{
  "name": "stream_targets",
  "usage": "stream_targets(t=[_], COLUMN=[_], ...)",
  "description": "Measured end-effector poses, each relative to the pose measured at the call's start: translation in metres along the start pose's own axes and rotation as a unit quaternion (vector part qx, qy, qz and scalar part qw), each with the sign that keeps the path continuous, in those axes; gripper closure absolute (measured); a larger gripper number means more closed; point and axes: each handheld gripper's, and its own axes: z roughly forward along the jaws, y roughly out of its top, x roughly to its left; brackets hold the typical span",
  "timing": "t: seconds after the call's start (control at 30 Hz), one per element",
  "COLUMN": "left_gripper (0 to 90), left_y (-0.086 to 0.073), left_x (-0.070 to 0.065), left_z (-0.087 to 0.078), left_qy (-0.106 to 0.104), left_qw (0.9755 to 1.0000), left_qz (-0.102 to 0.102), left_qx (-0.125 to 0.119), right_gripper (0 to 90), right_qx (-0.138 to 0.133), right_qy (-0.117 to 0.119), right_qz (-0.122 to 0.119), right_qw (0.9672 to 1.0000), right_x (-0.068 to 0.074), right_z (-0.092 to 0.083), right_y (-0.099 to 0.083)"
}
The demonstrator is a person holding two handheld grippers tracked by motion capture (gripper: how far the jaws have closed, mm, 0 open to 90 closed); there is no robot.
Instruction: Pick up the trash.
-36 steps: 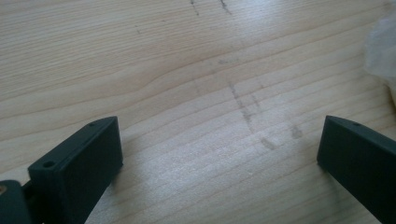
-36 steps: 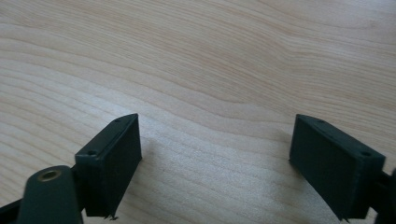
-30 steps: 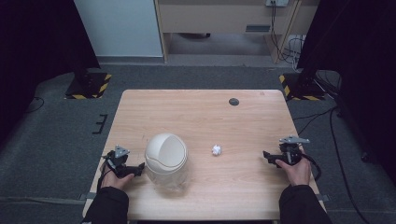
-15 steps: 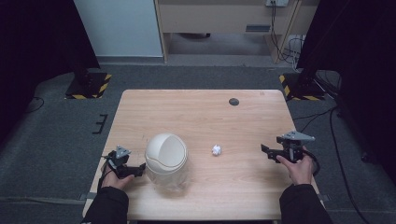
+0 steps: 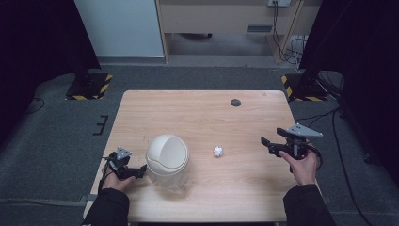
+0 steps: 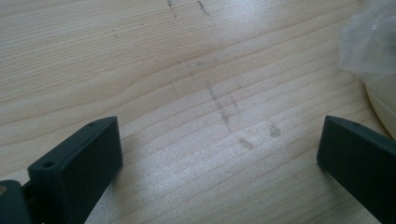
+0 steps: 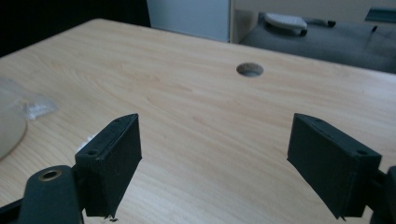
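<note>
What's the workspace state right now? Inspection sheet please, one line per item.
Surface: wooden table, scuffed, round cable hole near far edge.
Job's things: cream domed bin with clear liner; crumpled paper ball lying apart, to its right.
Clutter: nothing seen.
Grippers: left tool open, low beside the bin; right tool open, raised, pointing toward the paper ball; both hold nothing.
Cables: bundle on the floor behind the table.
Surroundings: grey carpet, striped stand bases, dark curtains.
</note>
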Motion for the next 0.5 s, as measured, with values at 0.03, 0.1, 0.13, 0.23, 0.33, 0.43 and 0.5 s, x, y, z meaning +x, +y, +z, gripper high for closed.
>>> stream_targets(t=[0.03, 0.1, 0.13, 0.23, 0.33, 0.43, 0.5], left_gripper=[0.0, 0.0, 0.0, 0.0, 0.0, 0.0, 0.0], left_y=[0.000, 0.000, 0.000, 0.000, 0.000, 0.000, 0.000], left_x=[0.000, 0.000, 0.000, 0.000, 0.000, 0.000, 0.001], left_z=[0.000, 0.000, 0.000, 0.000, 0.000, 0.000, 0.000], left_qy=[0.000, 0.000, 0.000, 0.000, 0.000, 0.000, 0.001], left_qw=[1.0000, 1.0000, 1.0000, 1.0000, 1.0000, 1.0000, 1.0000], left_qz=[0.000, 0.000, 0.000, 0.000, 0.000, 0.000, -0.001], left_qx=[0.000, 0.000, 0.000, 0.000, 0.000, 0.000, 0.000], right_gripper=[17.7, 17.7, 17.6, 17.6, 17.5, 17.5, 17.3], right_qx=[-0.008, -0.019, -0.031, -0.038, -0.051, -0.057, -0.068], right_qy=[0.001, 0.003, 0.010, 0.014, 0.024, 0.029, 0.041], right_qz=[0.000, 0.000, -0.003, -0.008, -0.016, -0.020, -0.020], right_qw=[1.0000, 0.9998, 0.9995, 0.9992, 0.9983, 0.9978, 0.9967], right_x=[0.001, 0.004, 0.007, 0.011, 0.022, 0.026, 0.034], right_z=[-0.002, -0.004, -0.006, -0.008, -0.009, -0.009, -0.007], right_y=[0.004, 0.010, 0.016, 0.022, 0.034, 0.039, 0.047])
